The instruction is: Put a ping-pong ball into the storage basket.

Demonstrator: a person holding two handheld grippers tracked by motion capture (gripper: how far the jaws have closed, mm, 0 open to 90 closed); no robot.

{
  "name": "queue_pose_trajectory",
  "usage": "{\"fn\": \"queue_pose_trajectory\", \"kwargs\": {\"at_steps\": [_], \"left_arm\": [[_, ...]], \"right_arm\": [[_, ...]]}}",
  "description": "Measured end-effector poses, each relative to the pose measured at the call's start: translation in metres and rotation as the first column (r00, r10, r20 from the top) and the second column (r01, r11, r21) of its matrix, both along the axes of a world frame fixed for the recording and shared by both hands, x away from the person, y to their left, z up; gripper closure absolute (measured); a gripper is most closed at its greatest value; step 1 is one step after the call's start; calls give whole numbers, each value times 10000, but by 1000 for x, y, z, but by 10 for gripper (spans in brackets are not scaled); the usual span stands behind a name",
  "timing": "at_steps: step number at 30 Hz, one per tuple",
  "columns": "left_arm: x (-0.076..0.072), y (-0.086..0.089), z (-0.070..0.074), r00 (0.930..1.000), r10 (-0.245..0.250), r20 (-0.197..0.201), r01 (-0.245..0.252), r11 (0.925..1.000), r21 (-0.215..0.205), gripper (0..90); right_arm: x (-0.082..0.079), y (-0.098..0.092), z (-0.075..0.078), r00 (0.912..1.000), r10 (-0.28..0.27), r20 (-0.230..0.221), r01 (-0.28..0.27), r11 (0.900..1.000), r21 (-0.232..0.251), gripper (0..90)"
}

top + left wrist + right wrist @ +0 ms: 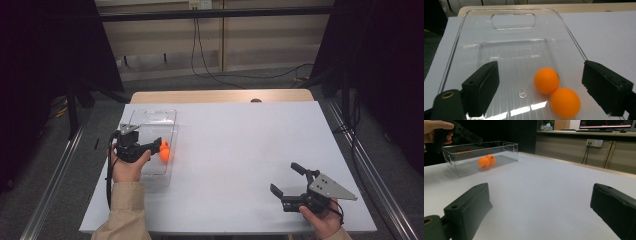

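Seen from the high view: a white table (240, 165) with a clear plastic bin (152, 122) at its left side, and two orange balls (164, 151) inside the bin near its right wall, partly merged into one bright blob and hard to separate. Held over the bin's near end, the left gripper (156, 145), its dark body covering part of the balls, jaw state unclear from here. Low at the right, well apart from the bin, the right gripper (286, 178) with jaws spread wide and nothing between them; a grey three-cornered plate on top. Beyond the table, a wooden edge, loose cables on the floor, dark curtains at both sides. Seen from the left gripper view: both black jaws parted (neither pad touching a ball), with the two balls (556, 91) between them on the ribbed bin floor (511, 62), touching each other, nearer the right jaw; the closer ball cut off slightly by the bottom edge. Seen from the right gripper view: jaws wide apart over bare table (544, 185); far left, the bin (499, 152) with both balls (486, 160) showing through its wall, and a hand (436, 130) holding the left gripper above it, cut off by the frame.
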State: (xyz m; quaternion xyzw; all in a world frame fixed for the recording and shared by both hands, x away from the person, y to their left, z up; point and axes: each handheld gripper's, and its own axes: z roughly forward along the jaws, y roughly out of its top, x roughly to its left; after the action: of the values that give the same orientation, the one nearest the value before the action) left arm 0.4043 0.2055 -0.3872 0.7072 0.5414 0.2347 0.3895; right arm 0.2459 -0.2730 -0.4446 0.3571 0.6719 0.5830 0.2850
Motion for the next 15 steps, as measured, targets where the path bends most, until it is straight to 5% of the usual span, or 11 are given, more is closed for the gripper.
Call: {"fn": "queue_pose_trajectory", "kwargs": {"at_steps": [15], "left_arm": [[-10,-4,3,9980,-475,420,476,9989,-2,84]], "right_arm": [[0,0,0,10000,-1,-23,1,10000,-4,23]]}}
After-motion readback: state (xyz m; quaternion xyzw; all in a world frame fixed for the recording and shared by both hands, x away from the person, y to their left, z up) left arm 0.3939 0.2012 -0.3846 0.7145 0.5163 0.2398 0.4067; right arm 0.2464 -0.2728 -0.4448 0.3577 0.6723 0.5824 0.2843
